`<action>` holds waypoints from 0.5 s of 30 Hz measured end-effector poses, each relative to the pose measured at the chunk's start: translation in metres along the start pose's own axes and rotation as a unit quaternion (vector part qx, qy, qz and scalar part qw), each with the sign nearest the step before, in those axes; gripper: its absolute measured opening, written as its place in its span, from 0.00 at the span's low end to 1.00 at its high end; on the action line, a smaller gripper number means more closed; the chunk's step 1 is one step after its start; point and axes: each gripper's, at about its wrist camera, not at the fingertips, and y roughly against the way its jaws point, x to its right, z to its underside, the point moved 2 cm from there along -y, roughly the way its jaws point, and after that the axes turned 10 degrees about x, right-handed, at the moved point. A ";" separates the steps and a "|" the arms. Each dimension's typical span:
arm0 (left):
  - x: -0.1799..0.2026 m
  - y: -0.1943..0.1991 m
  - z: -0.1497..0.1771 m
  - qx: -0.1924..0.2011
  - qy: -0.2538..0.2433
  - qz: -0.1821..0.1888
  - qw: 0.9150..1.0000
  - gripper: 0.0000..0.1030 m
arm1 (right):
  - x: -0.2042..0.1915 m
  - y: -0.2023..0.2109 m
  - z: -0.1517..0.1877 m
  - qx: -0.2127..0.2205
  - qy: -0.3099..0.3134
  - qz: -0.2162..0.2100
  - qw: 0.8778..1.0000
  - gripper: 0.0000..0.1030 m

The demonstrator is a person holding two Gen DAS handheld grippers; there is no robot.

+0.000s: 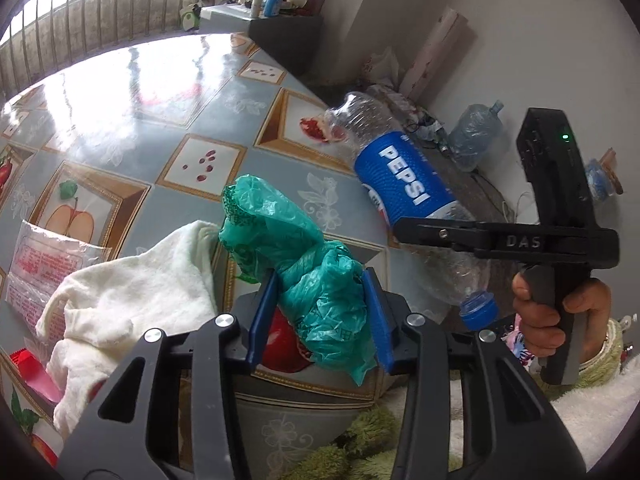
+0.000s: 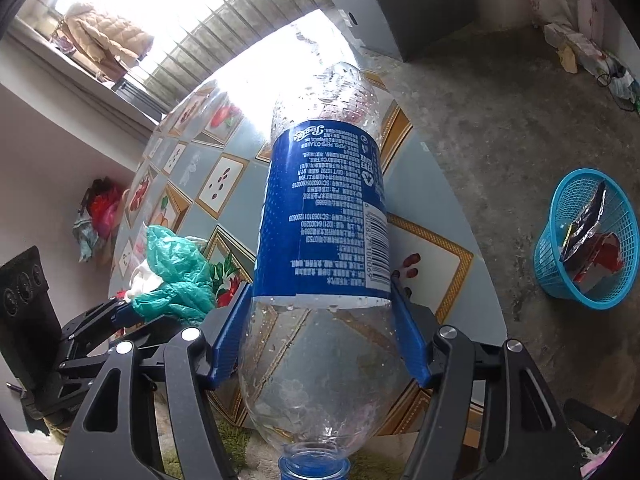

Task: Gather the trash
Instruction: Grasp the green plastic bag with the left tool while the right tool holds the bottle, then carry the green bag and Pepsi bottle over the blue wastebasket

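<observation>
Right now your left gripper (image 1: 320,304) is held level above the near edge of the table (image 1: 160,92), its blue pads (image 1: 262,320) closed on a crumpled green plastic bag (image 1: 288,240). The bag bulges upward out of the jaws and hangs a little below them, clear of the tabletop. Just to the left of it a white cloth (image 1: 132,300) lies bunched on the table, with a printed plastic wrapper (image 1: 44,264) beyond it and a red scrap (image 1: 34,372) at the near-left edge.

Your right hand (image 1: 560,320) grips its tool's handle upright, so the right gripper (image 2: 320,328) points out over the table's edge. Its blue fingers (image 2: 408,336) are clamped on an empty Pepsi bottle (image 2: 324,208), pressing on the clear body just below the blue label. The bottle is upside down in relation to the gripper: the blue cap (image 2: 314,470) sits nearest the camera and the base points away.

Off to the right, down on the concrete floor (image 2: 500,120), a blue plastic basket (image 2: 560,276) holds some wrappers (image 2: 588,240), well apart from the bottle.
</observation>
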 end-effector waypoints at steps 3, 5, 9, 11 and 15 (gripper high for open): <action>0.006 -0.003 0.001 -0.009 -0.015 -0.002 1.000 0.40 | 0.002 0.000 0.002 -0.003 0.001 0.005 1.000 0.63; 0.004 -0.011 0.005 -0.020 -0.012 -0.008 1.000 0.41 | 0.002 0.000 0.002 -0.004 -0.001 0.004 1.000 0.63; -0.006 -0.014 0.009 -0.024 0.025 -0.011 0.999 0.43 | 0.003 0.004 0.002 -0.008 -0.005 0.002 1.000 0.64; -0.008 -0.013 0.008 -0.025 0.029 -0.018 0.999 0.46 | 0.005 0.004 0.002 -0.009 -0.008 0.003 1.000 0.64; -0.008 -0.011 0.010 -0.029 0.030 -0.027 0.999 0.47 | 0.007 0.003 0.002 -0.007 -0.014 -0.002 1.000 0.64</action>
